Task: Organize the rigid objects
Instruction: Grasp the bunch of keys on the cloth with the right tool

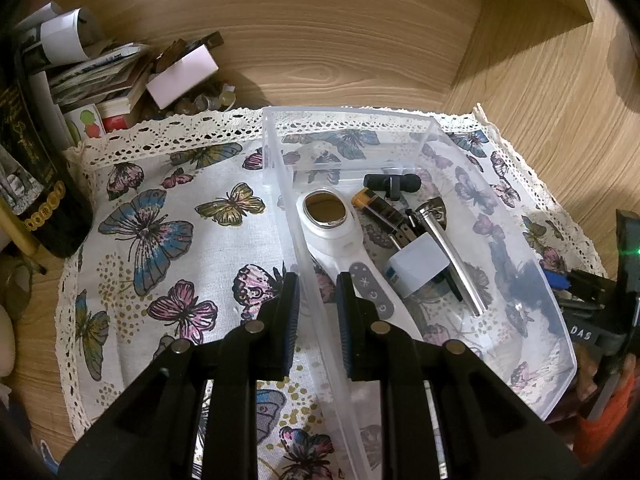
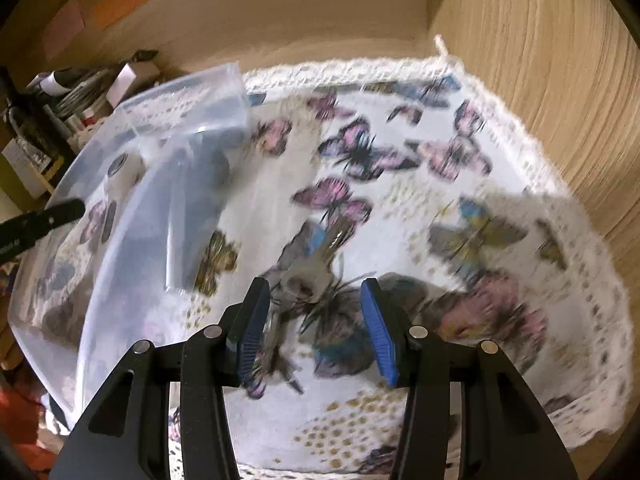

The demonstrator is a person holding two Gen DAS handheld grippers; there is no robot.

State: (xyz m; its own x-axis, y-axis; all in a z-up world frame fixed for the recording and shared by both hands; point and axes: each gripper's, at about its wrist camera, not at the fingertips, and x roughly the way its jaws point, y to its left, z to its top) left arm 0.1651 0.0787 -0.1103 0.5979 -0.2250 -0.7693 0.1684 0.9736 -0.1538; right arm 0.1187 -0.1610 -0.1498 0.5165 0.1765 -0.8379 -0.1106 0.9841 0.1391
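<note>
A clear plastic bin [image 1: 532, 276] stands on a butterfly-print cloth [image 1: 168, 216]. Inside lie a white handheld device with a round metal head [image 1: 340, 232], a white charger block [image 1: 418, 266], a metal rod [image 1: 454, 256], a black clip-on microphone [image 1: 394, 184] and an orange-capped item [image 1: 362, 199]. My left gripper [image 1: 318, 300] straddles the bin's left wall; its jaws stand a little apart with the wall between them. My right gripper [image 2: 314, 320] is open over the cloth [image 2: 440, 184], above a bunch of keys [image 2: 316, 264]. The right wrist view is blurred; the bin [image 2: 120, 216] is at its left.
A dark bottle [image 1: 36, 184] stands at the left edge. Books, papers and a white box [image 1: 182, 74] are piled at the back left. Wooden walls [image 1: 540, 88] close the back and right. The other gripper's body [image 1: 600, 320] is beside the bin's right wall.
</note>
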